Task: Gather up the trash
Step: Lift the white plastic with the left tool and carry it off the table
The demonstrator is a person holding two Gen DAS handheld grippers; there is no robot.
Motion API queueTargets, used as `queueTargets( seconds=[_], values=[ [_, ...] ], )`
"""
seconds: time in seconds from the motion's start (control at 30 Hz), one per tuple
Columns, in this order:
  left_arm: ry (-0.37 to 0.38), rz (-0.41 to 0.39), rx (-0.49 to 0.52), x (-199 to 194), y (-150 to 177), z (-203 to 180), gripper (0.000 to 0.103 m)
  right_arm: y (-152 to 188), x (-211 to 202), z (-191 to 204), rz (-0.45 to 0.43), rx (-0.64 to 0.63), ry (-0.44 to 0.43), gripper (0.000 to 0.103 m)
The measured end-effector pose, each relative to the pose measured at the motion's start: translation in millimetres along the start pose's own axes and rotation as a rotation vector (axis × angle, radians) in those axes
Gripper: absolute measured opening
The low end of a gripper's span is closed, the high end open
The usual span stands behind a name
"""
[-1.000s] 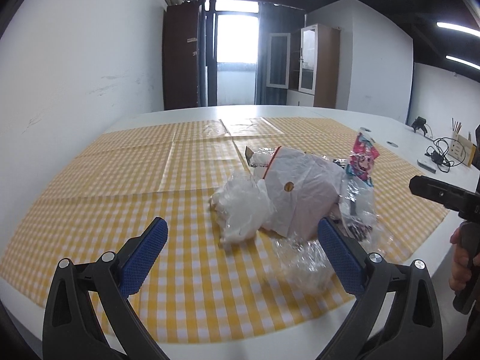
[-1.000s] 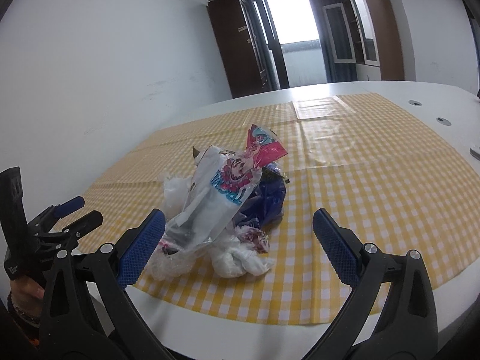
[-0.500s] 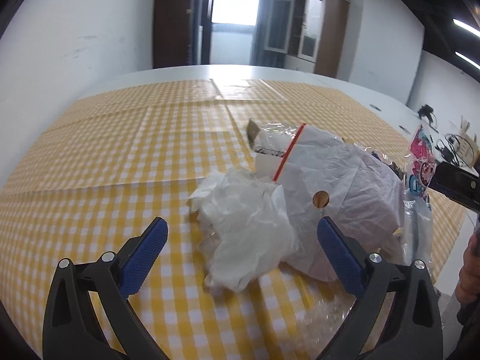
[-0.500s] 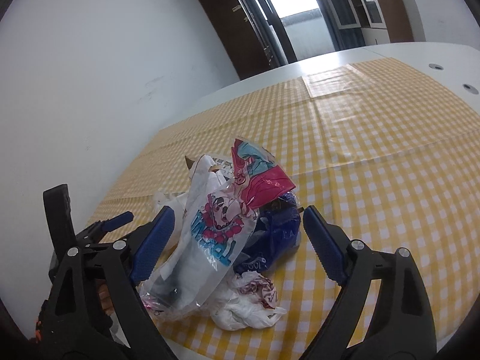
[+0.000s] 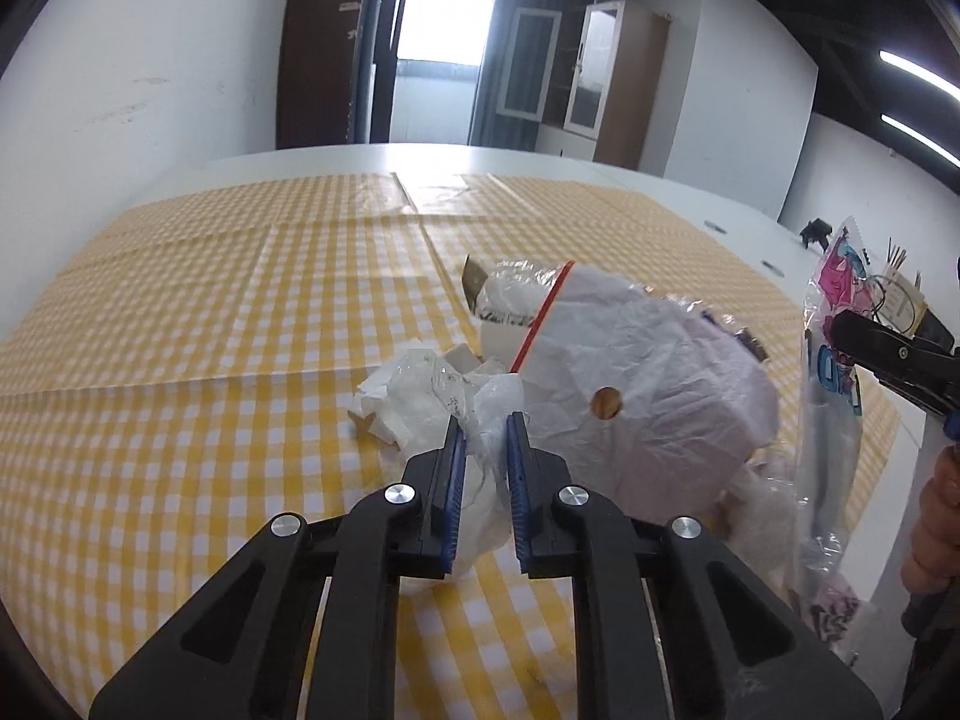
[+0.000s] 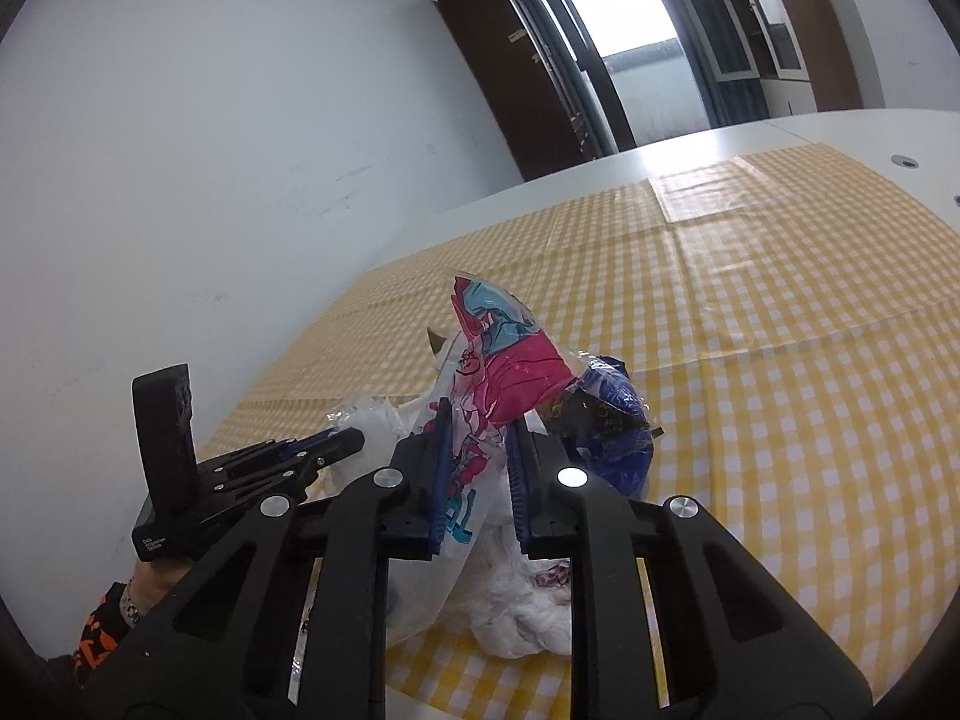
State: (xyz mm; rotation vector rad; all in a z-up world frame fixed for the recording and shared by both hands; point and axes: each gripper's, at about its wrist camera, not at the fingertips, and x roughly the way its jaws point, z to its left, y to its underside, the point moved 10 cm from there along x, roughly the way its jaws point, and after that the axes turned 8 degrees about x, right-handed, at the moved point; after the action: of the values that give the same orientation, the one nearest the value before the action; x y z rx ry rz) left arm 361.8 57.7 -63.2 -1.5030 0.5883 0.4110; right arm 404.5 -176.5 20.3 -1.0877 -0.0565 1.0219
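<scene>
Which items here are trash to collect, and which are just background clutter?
Job:
- white crumpled plastic, left gripper closing on it
- printed clear wrapper, right gripper closing on it
- pale bag
- blue wrapper

Lying about:
- checked tablecloth
- cables
- cabinet

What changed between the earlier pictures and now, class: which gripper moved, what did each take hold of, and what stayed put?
Both grippers moved in on the trash pile with jaws closing. The left gripper now pinches the crumpled white plastic; the right gripper pinches the clear cartoon-printed wrapper. The big white bag, blue packet and checked tablecloth stayed as they were.
</scene>
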Motion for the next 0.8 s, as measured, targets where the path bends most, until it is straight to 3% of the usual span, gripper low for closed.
queueTargets(
  seconds=[0.2,0.5,0.8],
  values=[
    [0.013,-0.095,-0.025,-61,-3,-9,0.012,2,-35,34,-0.060,-0.071,0.007,0.011],
    [0.069,-0.204,-0.011,-142,13,-47,0.012,35,-72,74,-0.083,-0.173,0.004,0.008],
    [0.134,-0.263,-0.005,-205,51,-85,0.012,75,-109,86,-0.076,-0.134,-0.052,0.009]
  ],
)
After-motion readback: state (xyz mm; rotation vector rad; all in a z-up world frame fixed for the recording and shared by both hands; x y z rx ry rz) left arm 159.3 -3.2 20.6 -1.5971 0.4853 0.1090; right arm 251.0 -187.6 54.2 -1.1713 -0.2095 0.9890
